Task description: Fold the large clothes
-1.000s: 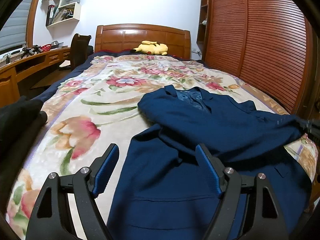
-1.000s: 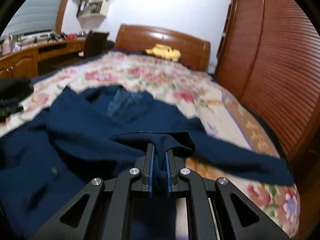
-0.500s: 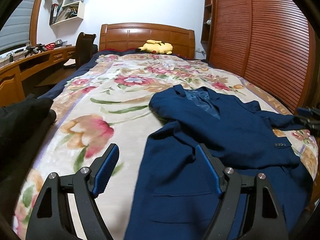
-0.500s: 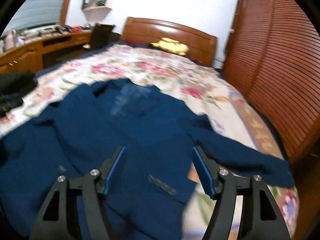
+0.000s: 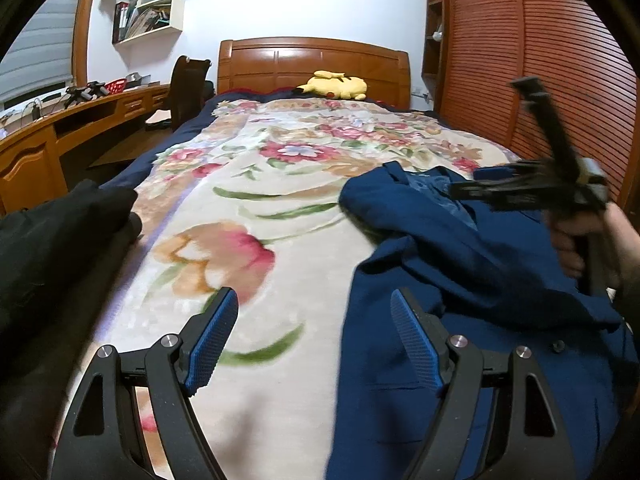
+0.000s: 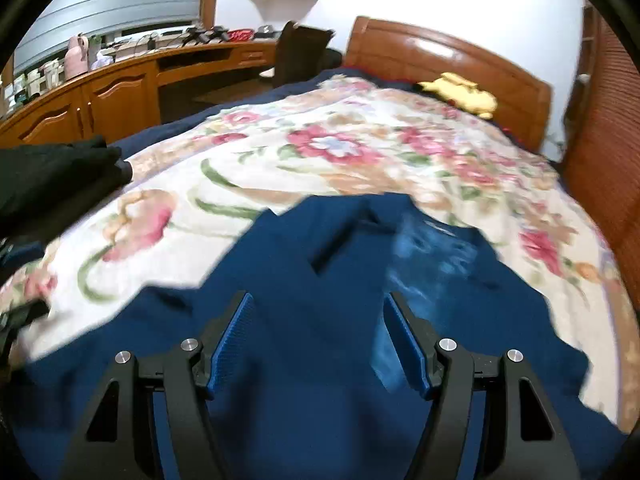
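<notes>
1. Navy jacket (image 5: 460,280) lies spread on the floral bedspread (image 5: 256,208), on the right half of the bed as the left wrist view has it, collar end pointing toward the wooden headboard (image 5: 314,66)
2. Left gripper (image 5: 314,340) hangs low over the jacket's left edge, jaws wide apart and nothing between the blue pads; one pad is over bedspread, the other over navy cloth
3. Right gripper (image 6: 326,344) is above the middle of the jacket, its jaws spread wide too and gripping nothing, only cloth below them
4. From the left wrist view the right gripper shows blurred at the right edge, gripped by a hand (image 5: 576,244), above the jacket's collar area
5. A dark garment (image 5: 52,248) sits bunched at the bed's left edge, well apart from the jacket
6. A yellow plush toy (image 5: 334,85) rests by the headboard
</notes>
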Tool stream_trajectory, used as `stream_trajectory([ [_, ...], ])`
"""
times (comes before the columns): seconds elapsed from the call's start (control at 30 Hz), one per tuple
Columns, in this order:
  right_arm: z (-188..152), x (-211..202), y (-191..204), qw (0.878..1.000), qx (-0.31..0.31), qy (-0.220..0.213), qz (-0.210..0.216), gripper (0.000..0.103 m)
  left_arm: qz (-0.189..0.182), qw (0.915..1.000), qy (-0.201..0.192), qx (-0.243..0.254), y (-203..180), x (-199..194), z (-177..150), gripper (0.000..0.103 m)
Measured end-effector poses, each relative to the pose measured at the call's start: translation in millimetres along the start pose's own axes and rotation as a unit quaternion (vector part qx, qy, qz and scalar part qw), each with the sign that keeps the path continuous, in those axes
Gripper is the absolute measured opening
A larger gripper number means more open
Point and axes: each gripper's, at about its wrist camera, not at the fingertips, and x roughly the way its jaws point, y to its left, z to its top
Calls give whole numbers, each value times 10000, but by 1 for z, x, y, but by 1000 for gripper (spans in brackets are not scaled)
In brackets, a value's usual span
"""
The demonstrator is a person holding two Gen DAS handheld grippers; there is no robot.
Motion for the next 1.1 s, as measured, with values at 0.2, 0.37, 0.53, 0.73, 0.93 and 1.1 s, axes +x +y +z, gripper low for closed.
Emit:
stream_trajectory([
  [0.2,45,87,3,9990,-95,381,223,69,134,9999,17,-30,16,3,0,79],
  [0.37,71,136,10,9968,-148,720,311,69,188,9998,103,-20,25,9,-1,79],
  [0.53,83,167,17,9914,-434,1176,382,58,172,9997,143,25,27,12,-1,79],
  [0.73,88,187,33,9828,-928,1539,435,4,136,9998,146,-20,29,11,0,79],
  [0.93,119,157,41,9937,-898,297,597,3,154,9998,133,-5,28,10,0,79],
  [1.1,143,127,6,9965,-258,-747,261,3,158,9998,136,-56,31,11,1,79],
])
